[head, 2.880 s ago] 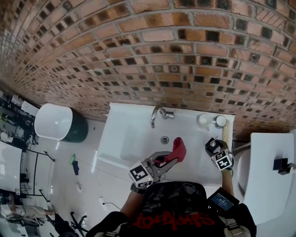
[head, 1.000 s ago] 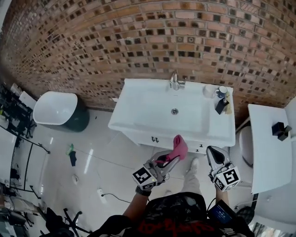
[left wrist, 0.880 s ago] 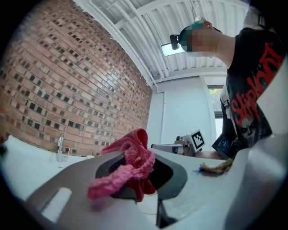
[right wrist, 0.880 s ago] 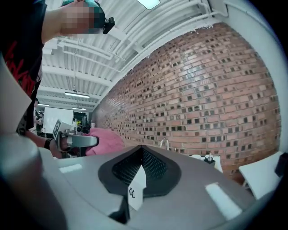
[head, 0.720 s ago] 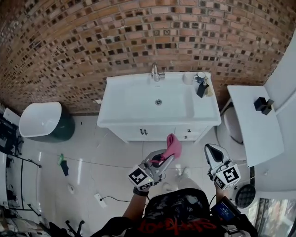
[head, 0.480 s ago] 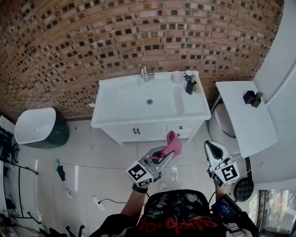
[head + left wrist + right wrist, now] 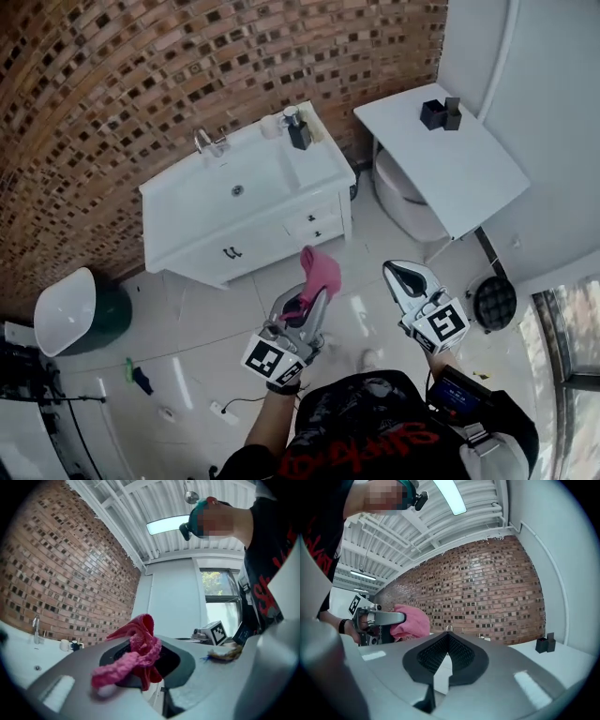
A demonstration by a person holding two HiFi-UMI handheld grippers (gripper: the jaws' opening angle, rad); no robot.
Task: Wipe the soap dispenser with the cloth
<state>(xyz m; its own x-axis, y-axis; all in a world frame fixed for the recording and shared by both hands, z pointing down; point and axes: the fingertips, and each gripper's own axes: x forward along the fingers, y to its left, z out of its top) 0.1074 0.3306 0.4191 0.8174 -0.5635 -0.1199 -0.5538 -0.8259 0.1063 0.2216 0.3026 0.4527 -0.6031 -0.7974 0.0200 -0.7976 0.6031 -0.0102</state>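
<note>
Cloth (image 7: 321,267), pink: pinched in the left hand-held gripper (image 7: 314,296), bunched over its tips.
Right hand-held gripper (image 7: 405,273): pressed together, empty.
Soap dispenser (image 7: 298,131): back corner of washbasin (image 7: 281,180), well apart from both.

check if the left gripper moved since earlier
Yes. The left gripper, holding the cloth, has pulled back from over the sink to above the floor.

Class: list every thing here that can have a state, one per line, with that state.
left gripper: shut on cloth.
cloth: bunched up.
right gripper: shut, empty.
soap dispenser: upright on sink, untouched.
drawers: closed.
</note>
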